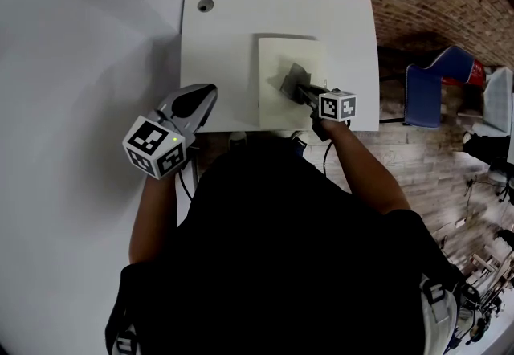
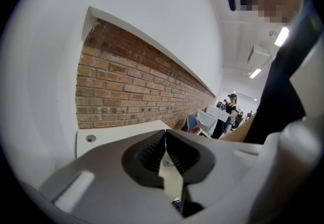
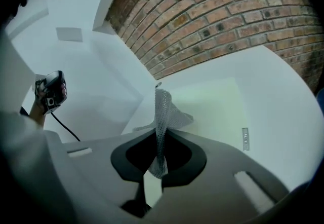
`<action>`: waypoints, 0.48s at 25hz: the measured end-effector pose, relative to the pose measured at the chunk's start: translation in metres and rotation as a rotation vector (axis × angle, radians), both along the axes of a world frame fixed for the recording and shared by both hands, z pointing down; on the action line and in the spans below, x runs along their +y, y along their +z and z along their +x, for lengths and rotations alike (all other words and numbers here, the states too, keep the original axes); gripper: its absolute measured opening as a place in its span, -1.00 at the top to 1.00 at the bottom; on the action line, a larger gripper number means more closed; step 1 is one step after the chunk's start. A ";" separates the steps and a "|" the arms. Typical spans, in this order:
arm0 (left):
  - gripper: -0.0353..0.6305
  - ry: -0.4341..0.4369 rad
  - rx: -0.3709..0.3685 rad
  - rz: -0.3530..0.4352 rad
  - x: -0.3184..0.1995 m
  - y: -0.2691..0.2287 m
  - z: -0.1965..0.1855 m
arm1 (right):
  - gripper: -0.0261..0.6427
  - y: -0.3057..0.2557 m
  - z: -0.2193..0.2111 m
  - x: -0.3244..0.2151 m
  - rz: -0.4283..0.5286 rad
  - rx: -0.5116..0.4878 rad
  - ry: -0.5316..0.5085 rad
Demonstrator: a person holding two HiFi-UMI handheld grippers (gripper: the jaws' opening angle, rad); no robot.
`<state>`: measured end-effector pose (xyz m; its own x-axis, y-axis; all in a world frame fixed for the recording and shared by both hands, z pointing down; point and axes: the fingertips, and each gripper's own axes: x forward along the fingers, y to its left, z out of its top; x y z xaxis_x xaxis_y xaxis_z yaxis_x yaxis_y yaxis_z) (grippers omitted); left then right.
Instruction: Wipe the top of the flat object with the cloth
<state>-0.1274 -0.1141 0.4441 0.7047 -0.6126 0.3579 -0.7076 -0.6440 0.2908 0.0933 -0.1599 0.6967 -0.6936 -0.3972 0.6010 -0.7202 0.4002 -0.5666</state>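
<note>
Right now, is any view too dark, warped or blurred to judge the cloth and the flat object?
Head view: evenly lit, cloth and flat object clear, edges bowed. Right gripper view: cloth sharp in the right gripper, brick wall curved, corners dark. Left gripper view: dark rim, ceiling lights glaring, left gripper shut.

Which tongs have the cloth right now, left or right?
The right tongs: shut on the grey mesh cloth, over the pale flat object. The left tongs are shut on nothing.
</note>
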 end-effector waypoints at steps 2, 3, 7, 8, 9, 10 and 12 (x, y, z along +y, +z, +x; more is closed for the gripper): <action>0.89 0.001 -0.001 -0.003 0.001 0.000 0.000 | 0.88 -0.003 -0.008 0.003 0.008 0.008 -0.013; 0.89 0.002 -0.002 -0.004 0.001 0.001 0.000 | 0.88 -0.005 -0.011 0.005 0.012 0.010 -0.020; 0.89 0.001 -0.003 -0.007 0.001 0.001 -0.001 | 0.88 0.002 -0.037 0.027 -0.026 -0.029 -0.097; 0.89 0.001 -0.003 -0.007 0.001 0.001 -0.001 | 0.88 0.004 -0.044 0.034 -0.036 -0.032 -0.122; 0.89 0.001 -0.003 -0.008 0.001 0.001 -0.001 | 0.88 0.006 -0.050 0.041 -0.044 -0.033 -0.144; 0.89 0.001 -0.003 -0.009 0.002 0.002 -0.001 | 0.88 0.007 -0.055 0.048 -0.050 -0.035 -0.161; 0.89 0.002 -0.003 -0.012 0.003 0.002 -0.001 | 0.88 0.007 -0.065 0.057 -0.059 -0.046 -0.186</action>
<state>-0.1281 -0.1115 0.4463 0.7049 -0.6069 0.3672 -0.7071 -0.6421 0.2962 0.0283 -0.1027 0.7040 -0.7792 -0.2249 0.5851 -0.6096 0.4894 -0.6237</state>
